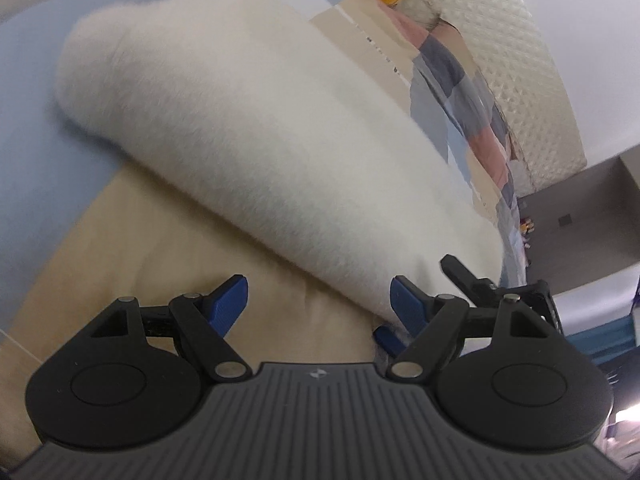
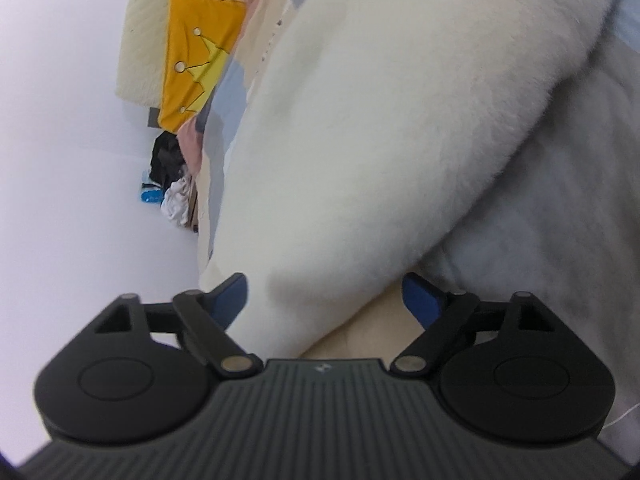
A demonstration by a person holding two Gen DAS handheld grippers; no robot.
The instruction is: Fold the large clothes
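Observation:
A large fluffy white garment (image 1: 260, 128) lies folded into a thick band on a patchwork bed cover (image 1: 140, 240). My left gripper (image 1: 320, 304) is open over the beige cover, with the band's near edge against its right blue pad. Beyond that pad shows a black finger (image 1: 460, 272) of my right gripper. In the right wrist view the same garment (image 2: 380, 120) fills the frame. Its folded corner reaches between the fingers of my open right gripper (image 2: 326, 300). The right pad stands clear of the cloth. A greyer fluffy layer (image 2: 540, 220) lies under the fold at the right.
A yellow cushion with a crown print (image 2: 196, 60) leans on a cream textured headboard (image 1: 520, 80) at the far end of the bed. Dark and white clothes (image 2: 168, 176) are heaped on the floor by the bed. A grey cabinet (image 1: 580, 216) stands at the right.

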